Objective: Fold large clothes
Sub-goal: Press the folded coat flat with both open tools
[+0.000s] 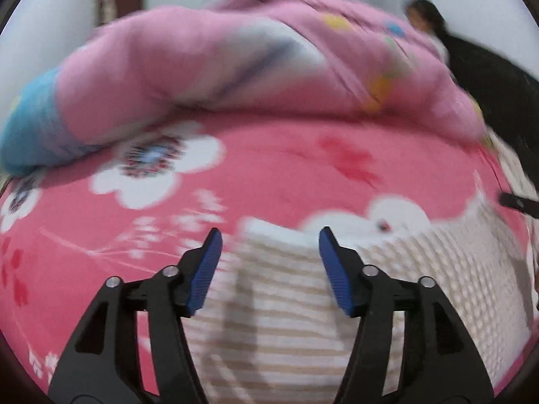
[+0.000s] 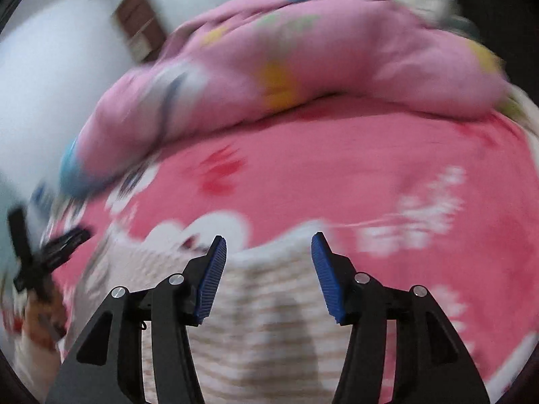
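A cream and beige striped knit garment (image 1: 279, 309) lies flat on a pink flowered bed sheet (image 1: 269, 168). My left gripper (image 1: 270, 235) is open, its blue pads above the garment's far edge, holding nothing. In the right wrist view the same garment (image 2: 266, 323) lies under my right gripper (image 2: 268, 240), which is open and empty over the garment's far edge. The left gripper also shows at the left of the right wrist view (image 2: 64, 239). The right gripper's tip shows at the right edge of the left wrist view (image 1: 515, 200). Both views are motion blurred.
A bulky pink quilt (image 1: 256, 64) with a blue end lies across the far side of the bed, also in the right wrist view (image 2: 303, 57). A person in black (image 1: 471, 54) stands at the far right. White wall and a brown door frame (image 2: 138, 23) lie behind.
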